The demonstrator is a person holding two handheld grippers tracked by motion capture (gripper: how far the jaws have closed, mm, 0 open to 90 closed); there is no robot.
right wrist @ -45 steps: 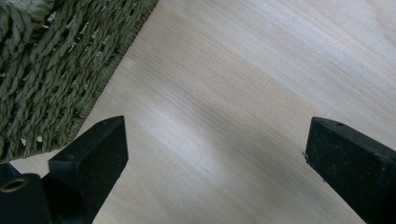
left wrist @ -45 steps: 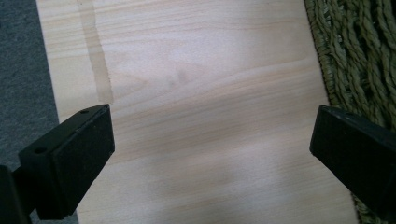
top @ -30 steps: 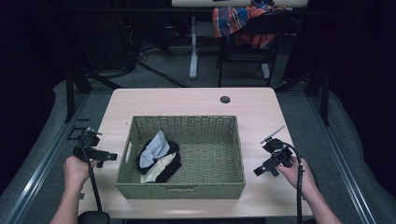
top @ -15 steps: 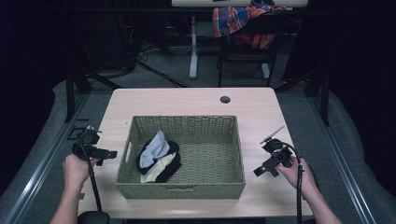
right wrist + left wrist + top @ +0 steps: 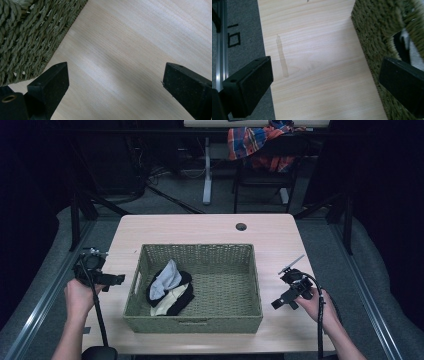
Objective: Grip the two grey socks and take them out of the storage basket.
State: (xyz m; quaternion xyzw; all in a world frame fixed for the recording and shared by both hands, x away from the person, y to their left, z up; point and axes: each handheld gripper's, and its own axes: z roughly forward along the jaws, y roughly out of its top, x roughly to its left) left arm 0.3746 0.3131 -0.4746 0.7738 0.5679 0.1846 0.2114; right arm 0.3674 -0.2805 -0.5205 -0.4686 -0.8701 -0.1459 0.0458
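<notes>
While basket (image 5: 200, 292) holds clothing pile (image 5: 170, 292), left gripper (image 5: 116, 279) and right gripper (image 5: 280, 302) stay flanking basket, unmoved, jaws spread wide, nothing gripped; reach not begun.

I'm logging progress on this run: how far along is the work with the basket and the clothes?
Looks done: a small pile of black, white and cream clothes lies in the left half of the woven basket. In hand: nothing; the left gripper and right gripper are both open over bare table on either side of the basket. Left: nothing loose on the table to pack, so perhaps emptying the basket.
</notes>
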